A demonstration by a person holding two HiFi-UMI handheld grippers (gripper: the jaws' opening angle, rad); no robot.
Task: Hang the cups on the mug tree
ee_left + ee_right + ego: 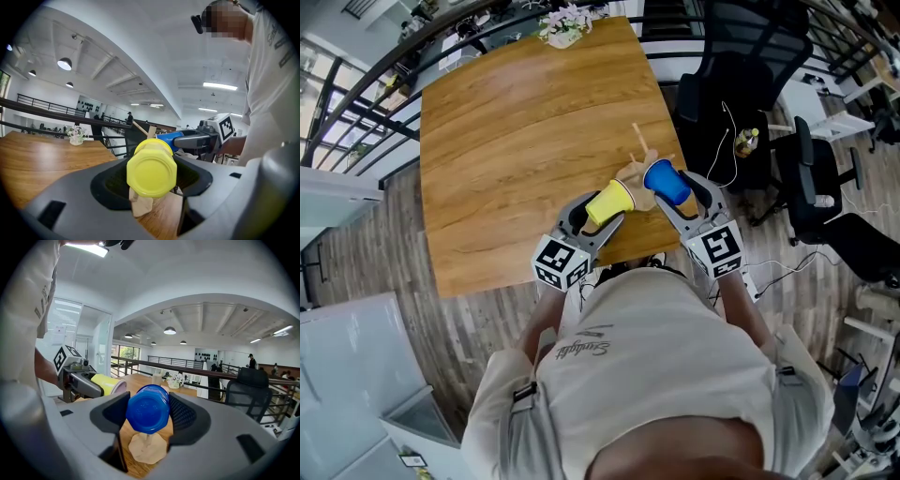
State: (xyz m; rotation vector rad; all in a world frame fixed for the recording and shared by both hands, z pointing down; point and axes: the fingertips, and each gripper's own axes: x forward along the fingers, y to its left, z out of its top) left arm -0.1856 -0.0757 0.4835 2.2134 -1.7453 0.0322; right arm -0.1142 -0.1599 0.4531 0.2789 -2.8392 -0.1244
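Head view: pinching yellow cup (612,200) in left gripper (602,212), blue cup (665,180) in right gripper (679,193), both beside mug tree (639,148).

The left gripper (152,182) holds a yellow cup (151,168) in the middle of the frame, over a wooden table (37,161), with a blue cup (168,138) just behind.
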